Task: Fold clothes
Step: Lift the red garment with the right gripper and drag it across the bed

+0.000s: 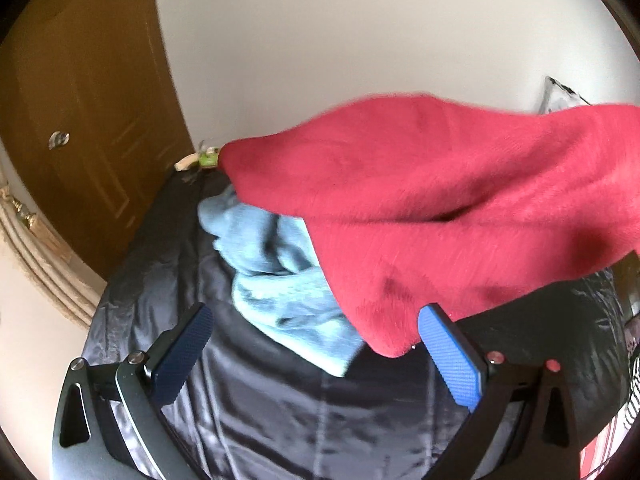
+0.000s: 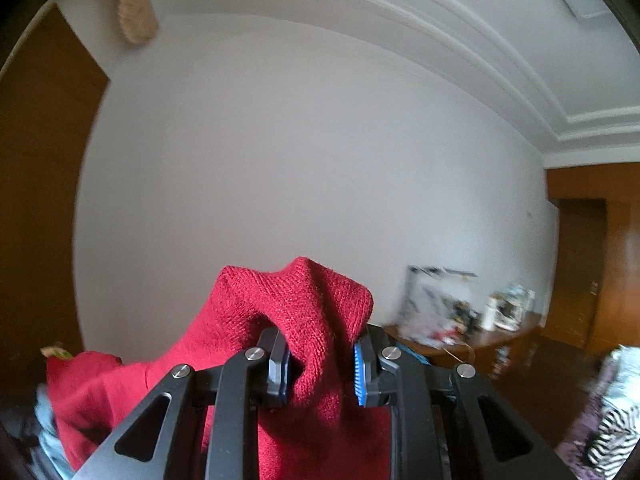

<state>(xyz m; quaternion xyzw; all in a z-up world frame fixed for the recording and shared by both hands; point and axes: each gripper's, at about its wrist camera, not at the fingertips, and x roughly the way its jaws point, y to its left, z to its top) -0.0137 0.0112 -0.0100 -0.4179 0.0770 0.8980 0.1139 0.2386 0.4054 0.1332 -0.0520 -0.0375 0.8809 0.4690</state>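
A red knit garment (image 1: pixel 440 200) hangs in the air across the left wrist view, stretched from the right edge down toward my left gripper. My left gripper (image 1: pixel 316 334) is open, and the garment's lowest fold hangs just beside its right blue pad (image 1: pixel 448 356). A light blue garment (image 1: pixel 280 280) lies crumpled on the dark bed cover (image 1: pixel 260 400) below. My right gripper (image 2: pixel 320 364) is shut on a bunched part of the red garment (image 2: pixel 304 320) and holds it up high, facing the wall.
A brown door (image 1: pixel 80 120) stands to the left of the bed. A small green object (image 1: pixel 208 158) lies at the bed's far edge. A wooden dresser (image 2: pixel 460 340) with clutter stands by the wall. Striped cloth (image 2: pixel 612 428) lies at the right.
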